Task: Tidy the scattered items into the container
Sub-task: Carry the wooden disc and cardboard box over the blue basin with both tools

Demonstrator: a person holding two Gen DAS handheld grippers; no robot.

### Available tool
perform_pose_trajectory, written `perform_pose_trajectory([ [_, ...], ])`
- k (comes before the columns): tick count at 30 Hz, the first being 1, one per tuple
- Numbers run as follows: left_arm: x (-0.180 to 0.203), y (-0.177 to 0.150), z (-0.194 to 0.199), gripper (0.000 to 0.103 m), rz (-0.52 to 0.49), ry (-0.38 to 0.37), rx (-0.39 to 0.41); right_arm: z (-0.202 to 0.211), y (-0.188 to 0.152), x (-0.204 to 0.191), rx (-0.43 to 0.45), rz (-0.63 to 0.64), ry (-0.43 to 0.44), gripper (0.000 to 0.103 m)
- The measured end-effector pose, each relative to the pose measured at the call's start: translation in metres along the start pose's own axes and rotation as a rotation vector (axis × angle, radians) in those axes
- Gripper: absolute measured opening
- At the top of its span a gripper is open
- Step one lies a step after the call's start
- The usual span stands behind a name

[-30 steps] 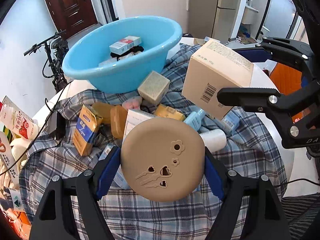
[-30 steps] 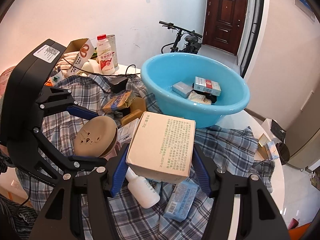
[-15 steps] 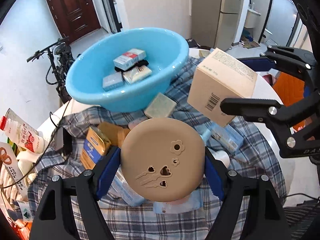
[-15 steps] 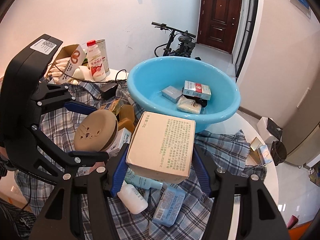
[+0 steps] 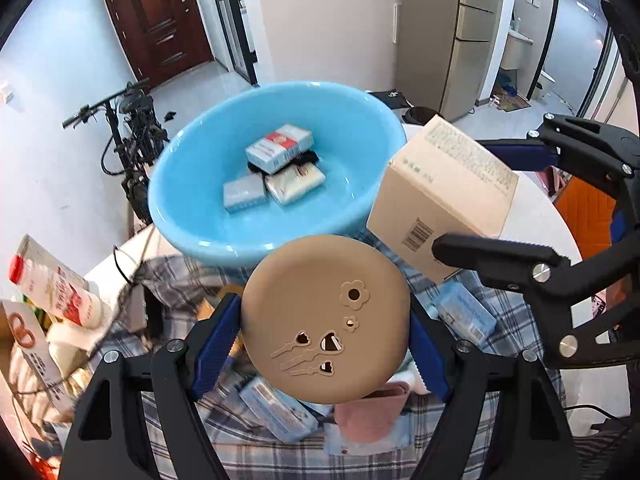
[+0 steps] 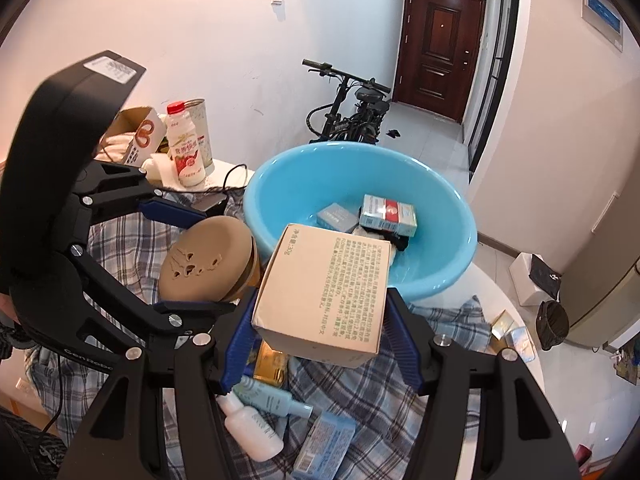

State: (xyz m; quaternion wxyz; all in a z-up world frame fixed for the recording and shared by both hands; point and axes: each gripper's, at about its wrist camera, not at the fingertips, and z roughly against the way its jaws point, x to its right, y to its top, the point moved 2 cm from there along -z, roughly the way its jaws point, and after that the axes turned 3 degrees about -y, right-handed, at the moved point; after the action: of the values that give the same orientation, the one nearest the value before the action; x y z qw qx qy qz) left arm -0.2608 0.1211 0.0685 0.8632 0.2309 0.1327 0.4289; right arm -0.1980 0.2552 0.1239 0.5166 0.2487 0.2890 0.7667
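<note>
Holding both loads above the checked cloth (image 5: 280, 456), I am keeping them clear of the clutter so each can drop straight into the blue basin (image 5: 192, 168), sitting at twelve o'clock in both views with three small packs already inside. My right gripper (image 6: 320, 320) is clamping the cardboard box (image 6: 324, 280) by its sides, keeping it just short of the basin's near rim. My left gripper (image 5: 325, 330) is pinching the tan round lid (image 5: 304, 292) across its width, face up. A white bottle (image 6: 250, 430) is lying at six o'clock, waiting.
</note>
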Motion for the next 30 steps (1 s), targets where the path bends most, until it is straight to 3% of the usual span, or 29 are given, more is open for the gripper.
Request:
perform_pose_trajectory([
  [30,-0.061,0.068,-0.034,0.081,0.131,0.026,0.028,-0.047,0.045,0.049,-0.004,-0.104,-0.046,0.06],
])
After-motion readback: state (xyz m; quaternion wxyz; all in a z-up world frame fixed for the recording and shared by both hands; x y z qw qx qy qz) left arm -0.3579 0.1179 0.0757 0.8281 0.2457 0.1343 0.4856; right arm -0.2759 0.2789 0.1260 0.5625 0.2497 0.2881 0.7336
